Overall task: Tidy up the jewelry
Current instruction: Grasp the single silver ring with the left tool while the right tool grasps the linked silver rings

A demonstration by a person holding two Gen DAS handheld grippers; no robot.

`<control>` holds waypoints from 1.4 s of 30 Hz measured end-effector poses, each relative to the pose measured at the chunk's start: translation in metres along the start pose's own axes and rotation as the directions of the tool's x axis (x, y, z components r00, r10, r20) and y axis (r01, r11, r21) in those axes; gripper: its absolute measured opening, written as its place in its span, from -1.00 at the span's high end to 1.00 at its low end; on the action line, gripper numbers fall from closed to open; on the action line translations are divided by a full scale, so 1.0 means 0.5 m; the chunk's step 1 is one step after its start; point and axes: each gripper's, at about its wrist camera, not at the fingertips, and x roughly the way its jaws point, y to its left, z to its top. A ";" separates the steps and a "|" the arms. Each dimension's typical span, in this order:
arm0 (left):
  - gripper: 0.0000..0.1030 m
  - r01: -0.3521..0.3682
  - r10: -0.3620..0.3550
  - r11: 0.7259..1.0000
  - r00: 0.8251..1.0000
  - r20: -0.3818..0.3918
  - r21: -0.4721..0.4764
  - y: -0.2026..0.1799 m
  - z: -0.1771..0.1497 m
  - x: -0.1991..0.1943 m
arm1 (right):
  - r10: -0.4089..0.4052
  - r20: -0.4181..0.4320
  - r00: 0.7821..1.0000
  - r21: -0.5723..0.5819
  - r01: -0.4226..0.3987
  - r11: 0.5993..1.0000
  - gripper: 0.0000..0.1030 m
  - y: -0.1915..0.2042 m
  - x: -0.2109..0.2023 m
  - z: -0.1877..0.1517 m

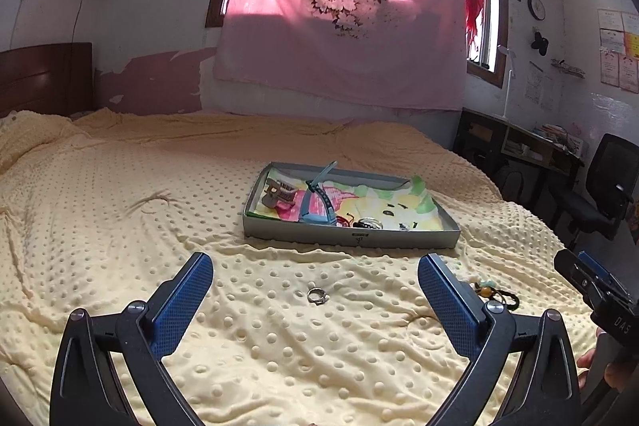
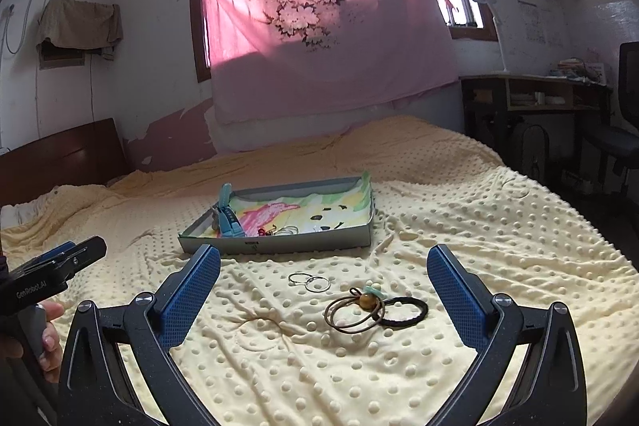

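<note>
My left gripper (image 1: 315,278) has its jaws spread wide and empty above the dotted yellow bedspread (image 1: 120,226); a silver ring (image 1: 317,295) lies on the bed between them, touching neither pad. Ahead of the jaws sits the grey tray (image 1: 351,237), with a hair claw (image 1: 278,192) at its left end, a blue watch (image 1: 317,202) beside it, and small pieces I can't make out. My right gripper (image 2: 323,266) is likewise wide open, gripping nothing. Between its jaws lie two thin wire hoops (image 2: 309,281), then a brown beaded hair tie (image 2: 355,308) overlapping a black hair tie (image 2: 403,312). The tray's near wall hides part of its contents.
</note>
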 end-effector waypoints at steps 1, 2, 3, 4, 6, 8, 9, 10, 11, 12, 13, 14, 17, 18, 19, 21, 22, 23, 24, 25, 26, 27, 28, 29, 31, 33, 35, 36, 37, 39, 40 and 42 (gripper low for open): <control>-1.00 -0.002 0.002 1.000 1.000 -0.007 -0.004 0.002 -0.001 0.011 | 0.002 -0.010 1.000 0.000 -0.002 1.000 -0.98 -0.001 0.015 -0.002; -1.00 -0.002 0.002 1.000 1.000 -0.016 -0.007 0.004 -0.003 0.022 | 0.005 -0.020 1.000 0.001 -0.005 1.000 -0.98 -0.003 0.030 -0.005; -1.00 -0.002 0.002 1.000 1.000 -0.024 -0.008 0.005 -0.004 0.031 | 0.006 -0.018 1.000 0.003 -0.006 1.000 -0.98 -0.005 0.041 -0.006; -1.00 -0.006 0.005 1.000 0.999 -0.036 -0.007 0.006 -0.007 0.043 | 0.008 -0.028 1.000 0.005 -0.008 1.000 -0.98 -0.008 0.057 -0.008; -1.00 -0.007 0.007 1.000 0.998 -0.059 -0.001 0.006 -0.011 0.066 | 0.010 -0.048 0.999 0.004 -0.009 1.000 -0.98 -0.011 0.081 -0.011; -1.00 -0.003 0.003 1.000 0.997 -0.078 0.001 0.006 -0.016 0.087 | 0.028 -0.074 0.997 0.007 -0.027 1.000 -0.98 -0.011 0.109 -0.015; -1.00 0.001 -0.001 1.000 0.996 -0.085 0.002 0.007 -0.018 0.097 | 0.040 -0.087 0.995 0.008 -0.040 0.999 -0.98 -0.011 0.125 -0.017; -1.00 0.004 -0.004 1.000 0.996 -0.094 0.001 0.008 -0.020 0.105 | 0.045 -0.097 0.994 0.007 -0.044 0.999 -0.98 -0.012 0.134 -0.018; -1.00 0.008 -0.008 1.000 0.995 -0.101 0.001 0.009 -0.021 0.113 | 0.049 -0.110 0.993 0.003 -0.049 0.999 -0.98 -0.011 0.149 -0.019; -0.96 0.013 -0.013 1.000 0.994 -0.111 -0.001 0.010 -0.023 0.123 | 0.062 -0.123 0.990 0.001 -0.062 0.998 -0.97 -0.009 0.163 -0.021; -0.87 0.018 -0.018 1.000 0.992 -0.121 -0.003 0.011 -0.025 0.132 | 0.069 -0.133 0.989 -0.001 -0.070 0.998 -0.97 -0.008 0.172 -0.022; -0.83 0.022 -0.023 1.000 0.991 -0.131 -0.005 0.012 -0.026 0.140 | 0.074 -0.145 0.987 -0.007 -0.076 0.997 -0.91 -0.007 0.186 -0.023; -0.64 0.047 -0.048 0.999 0.983 -0.179 -0.013 0.013 -0.033 0.169 | 0.090 -0.183 0.979 -0.017 -0.095 0.995 -0.58 0.001 0.221 -0.027; -0.53 0.057 -0.059 0.998 0.979 -0.196 -0.017 0.013 -0.036 0.178 | 0.098 -0.206 0.974 -0.018 -0.104 0.994 -0.50 0.005 0.238 -0.030; -0.42 0.068 -0.071 0.997 0.974 -0.215 -0.021 0.013 -0.040 0.188 | 0.105 -0.219 0.970 -0.019 -0.112 0.994 -0.49 0.008 0.248 -0.032; -0.31 0.089 -0.094 0.996 0.964 -0.247 -0.029 0.014 -0.048 0.205 | 0.113 -0.247 0.962 -0.023 -0.122 0.992 -0.41 0.014 0.268 -0.038; -0.24 0.097 -0.102 0.995 0.960 -0.262 -0.031 0.013 -0.051 0.213 | 0.115 -0.261 0.958 -0.029 -0.127 0.992 -0.37 0.018 0.279 -0.041; -0.20 0.109 -0.114 0.994 0.953 -0.281 -0.034 0.012 -0.055 0.223 | 0.118 -0.277 0.954 -0.032 -0.132 0.991 -0.30 0.023 0.290 -0.045; -0.10 0.116 -0.121 0.993 0.948 -0.295 -0.036 0.013 -0.058 0.231 | 0.119 -0.288 0.950 -0.034 -0.134 0.990 -0.27 0.026 0.298 -0.048; -0.02 0.122 -0.127 0.992 0.942 -0.310 -0.038 0.012 -0.062 0.239 | 0.117 -0.303 0.946 -0.038 -0.135 0.990 -0.27 0.030 0.309 -0.052; 0.01 0.126 -0.132 0.991 0.937 -0.323 -0.039 0.011 -0.065 0.247 | 0.115 -0.311 0.943 -0.041 -0.134 0.990 -0.27 0.031 0.315 -0.054; 0.06 0.130 -0.138 0.990 0.931 -0.337 -0.044 0.011 -0.069 0.256 | 0.114 -0.320 0.941 -0.044 -0.135 0.990 -0.27 0.034 0.323 -0.057; 0.12 0.134 -0.143 0.990 0.925 -0.353 -0.049 0.011 -0.072 0.266 | 0.112 -0.325 0.939 -0.045 -0.134 0.990 -0.27 0.036 0.327 -0.059; 0.14 0.136 -0.146 0.989 0.920 -0.364 -0.054 0.012 -0.075 0.272 | 0.111 -0.330 0.937 -0.044 -0.133 0.990 -0.27 0.037 0.333 -0.061; 0.23 0.139 -0.155 0.988 0.909 -0.386 -0.069 0.015 -0.081 0.288 | 0.114 -0.342 0.933 -0.036 -0.134 0.990 -0.27 0.037 0.345 -0.065; 0.35 0.140 -0.164 0.986 0.898 -0.409 -0.086 0.019 -0.088 0.302 | 0.116 -0.352 0.929 -0.026 -0.134 0.991 -0.27 0.035 0.356 -0.069; 0.40 0.142 -0.172 0.985 0.893 -0.416 -0.102 0.024 -0.093 0.310 | 0.118 -0.362 0.925 -0.018 -0.134 0.991 -0.26 0.034 0.365 -0.072; 0.46 0.144 -0.175 0.984 0.892 -0.417 -0.106 0.025 -0.095 0.311 | 0.118 -0.367 0.923 -0.017 -0.133 0.991 -0.20 0.034 0.369 -0.074; 0.53 0.147 -0.179 0.983 0.890 -0.418 -0.109 0.025 -0.096 0.313 | 0.118 -0.373 0.920 -0.015 -0.133 0.991 -0.18 0.035 0.373 -0.077; 0.59 0.155 -0.187 0.982 0.887 -0.422 -0.111 0.024 -0.099 0.316 | 0.114 -0.379 0.918 -0.015 -0.130 0.991 -0.17 0.036 0.377 -0.080; 0.62 0.157 -0.189 0.981 0.885 -0.425 -0.111 0.024 -0.100 0.318 | 0.116 -0.381 0.917 -0.014 -0.132 0.991 -0.17 0.037 0.378 -0.082; 0.63 0.164 -0.196 0.980 0.882 -0.429 -0.111 0.023 -0.100 0.321 | 0.125 -0.383 0.915 -0.013 -0.141 0.990 0.02 0.039 0.378 -0.084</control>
